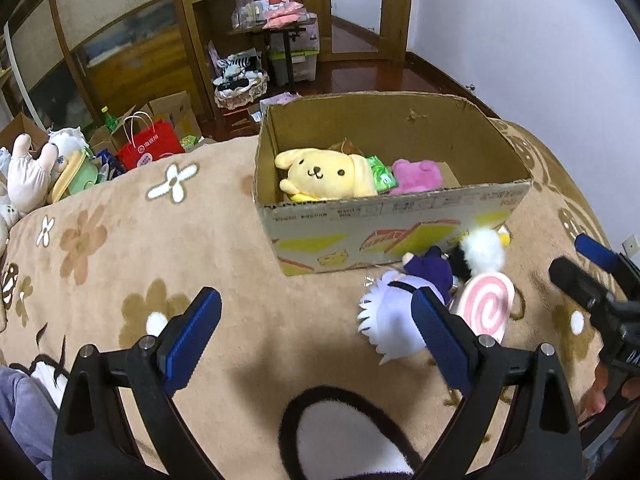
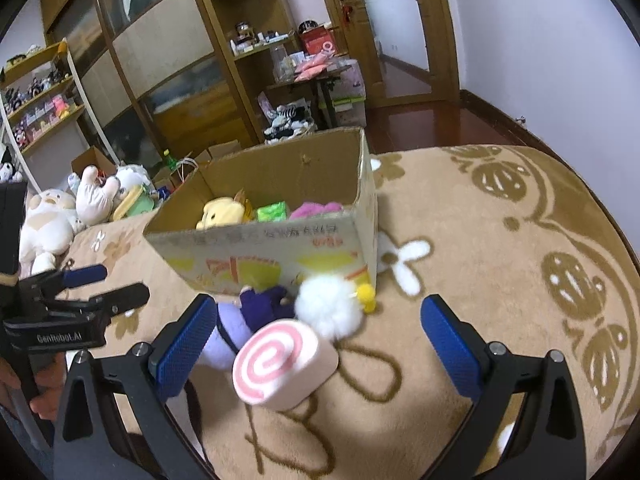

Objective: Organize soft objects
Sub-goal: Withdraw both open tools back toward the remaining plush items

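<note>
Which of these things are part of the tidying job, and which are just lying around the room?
Part of the job:
cardboard box
yellow plush dog and pink plush inside it
pink swirl cushion, white fluffy toy and purple doll on the blanket

Just lying about:
red paper bag
shelves
plush pile
</note>
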Demonstrator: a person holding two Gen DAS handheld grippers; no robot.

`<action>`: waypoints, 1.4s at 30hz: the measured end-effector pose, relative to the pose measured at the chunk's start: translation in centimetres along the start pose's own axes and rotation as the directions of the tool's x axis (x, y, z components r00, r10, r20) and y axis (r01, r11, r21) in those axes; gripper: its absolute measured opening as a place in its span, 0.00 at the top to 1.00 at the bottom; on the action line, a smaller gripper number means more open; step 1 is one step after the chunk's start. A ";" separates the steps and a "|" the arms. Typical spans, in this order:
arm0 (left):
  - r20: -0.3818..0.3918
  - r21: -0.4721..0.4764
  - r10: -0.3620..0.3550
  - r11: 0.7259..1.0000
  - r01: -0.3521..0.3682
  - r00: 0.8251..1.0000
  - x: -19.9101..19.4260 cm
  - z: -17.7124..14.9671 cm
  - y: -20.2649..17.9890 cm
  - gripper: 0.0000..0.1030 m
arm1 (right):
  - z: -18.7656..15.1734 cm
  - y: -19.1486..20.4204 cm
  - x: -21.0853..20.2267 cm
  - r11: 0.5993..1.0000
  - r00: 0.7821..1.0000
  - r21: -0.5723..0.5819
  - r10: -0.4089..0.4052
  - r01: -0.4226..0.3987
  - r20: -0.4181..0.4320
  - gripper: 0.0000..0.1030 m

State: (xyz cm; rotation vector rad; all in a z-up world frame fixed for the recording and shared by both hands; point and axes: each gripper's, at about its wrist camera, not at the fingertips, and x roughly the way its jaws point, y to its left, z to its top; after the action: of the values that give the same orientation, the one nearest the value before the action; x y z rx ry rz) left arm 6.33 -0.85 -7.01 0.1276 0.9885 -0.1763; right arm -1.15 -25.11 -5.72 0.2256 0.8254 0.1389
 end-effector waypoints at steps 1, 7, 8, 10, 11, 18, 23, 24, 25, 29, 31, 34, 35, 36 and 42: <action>-0.005 0.000 -0.001 1.000 0.001 1.000 0.0 0.0 0.0 0.08 | -0.1 0.2 0.1 1.000 1.000 -0.006 -0.004 0.004 -0.008 0.00; -0.029 0.003 -0.011 1.000 0.012 1.000 0.7 0.0 -0.2 0.08 | -0.7 1.0 0.8 1.000 0.999 -0.029 -0.005 0.004 -0.032 0.00; -0.032 0.004 -0.011 1.000 0.011 0.999 0.9 0.0 -0.2 0.08 | -0.8 1.1 1.0 0.999 0.999 -0.035 -0.009 0.008 -0.035 0.00; -0.039 0.007 -0.012 1.000 0.012 0.999 1.2 0.1 -0.3 0.08 | -1.0 1.2 1.3 0.999 0.999 -0.042 -0.011 0.009 -0.042 0.00; -0.043 0.009 -0.012 1.000 0.013 0.999 1.4 0.1 -0.4 0.08 | -1.1 1.3 1.5 0.999 0.999 -0.045 -0.012 0.010 -0.048 0.00; -0.062 0.032 -0.008 0.999 0.010 0.998 2.6 0.4 -1.3 0.08 | -1.6 1.6 2.8 0.998 0.996 -0.065 -0.023 0.017 -0.084 0.00; -0.084 0.044 -0.016 0.999 0.020 0.996 3.8 0.5 -1.7 0.08 | -1.9 1.8 3.7 0.997 0.994 -0.074 -0.025 0.018 -0.106 0.00; -0.087 0.045 -0.018 0.999 0.022 0.996 4.0 0.5 -1.7 0.08 | -2.0 1.8 3.8 0.997 0.993 -0.077 -0.026 0.018 -0.112 0.00; -0.089 0.045 -0.020 0.999 0.024 0.996 4.1 0.6 -1.8 0.08 | -2.1 1.9 3.9 0.997 0.993 -0.078 -0.029 0.020 -0.114 0.00; -0.097 0.037 -0.049 0.998 0.053 0.994 4.8 0.8 -1.9 0.08 | -2.2 2.0 4.4 0.995 0.991 -0.087 -0.054 0.043 -0.121 0.00; -0.103 0.032 -0.069 0.997 0.073 0.992 5.1 0.9 -1.9 0.08 | -2.2 2.0 4.7 0.995 0.990 -0.087 -0.064 0.053 -0.126 0.00; -0.110 0.028 -0.096 0.995 0.100 0.989 5.5 0.9 -2.1 0.08 | -2.4 2.1 4.9 0.995 0.988 -0.090 -0.064 0.052 -0.137 0.00; -0.113 0.027 -0.104 0.994 0.107 0.988 5.7 0.9 -2.2 0.08 | -2.4 2.1 5.0 0.995 0.988 -0.092 -0.062 0.049 -0.142 0.00; -0.118 0.027 -0.108 0.993 0.112 0.987 5.9 0.9 -2.4 0.08 | -2.5 2.2 5.1 0.994 0.987 -0.097 -0.060 0.046 -0.147 0.00; -0.162 0.033 -0.121 0.991 0.128 0.979 7.6 0.6 -3.0 0.08 | -3.1 3.0 6.1 0.990 0.979 -0.140 -0.058 0.030 -0.197 0.00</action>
State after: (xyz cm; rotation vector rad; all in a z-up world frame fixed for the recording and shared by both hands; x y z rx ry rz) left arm 10.30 -4.63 -13.12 0.1212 1.1537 -0.3063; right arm 0.57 -20.49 -11.37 0.0641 1.0172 0.1784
